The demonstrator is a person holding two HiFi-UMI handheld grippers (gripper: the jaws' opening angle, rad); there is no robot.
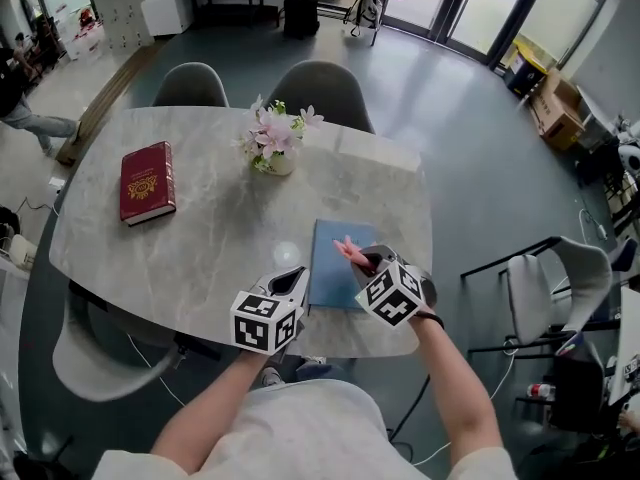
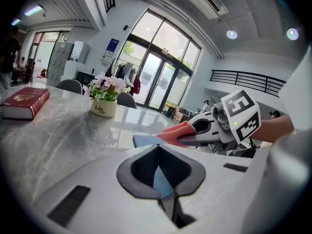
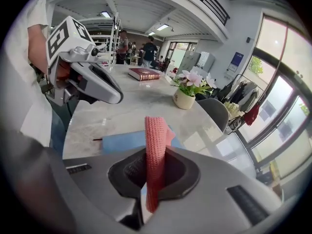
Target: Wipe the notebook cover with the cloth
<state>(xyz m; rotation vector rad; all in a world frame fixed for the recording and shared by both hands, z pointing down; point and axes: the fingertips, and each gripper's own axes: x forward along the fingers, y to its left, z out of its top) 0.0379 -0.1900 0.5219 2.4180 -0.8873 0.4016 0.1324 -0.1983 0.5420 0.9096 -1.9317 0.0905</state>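
A blue notebook [image 1: 330, 268] lies flat near the front edge of the marble table [image 1: 220, 228]. My right gripper [image 1: 364, 261] is shut on a pink knitted cloth [image 1: 348, 248], which it holds just over the notebook's right part. In the right gripper view the cloth [image 3: 156, 145] stands up between the jaws, with the notebook [image 3: 122, 141] behind it. My left gripper [image 1: 298, 276] is shut, its tips at the notebook's left edge. I cannot tell whether they touch it. From the left gripper view the notebook [image 2: 144, 140] lies just ahead, under the cloth [image 2: 175, 132].
A red hardcover book [image 1: 147, 181] lies at the table's left. A small white pot of pink flowers [image 1: 275, 146] stands at the middle back. Two grey chairs [image 1: 320, 88] are tucked in at the far side, and another chair [image 1: 560, 268] stands to the right.
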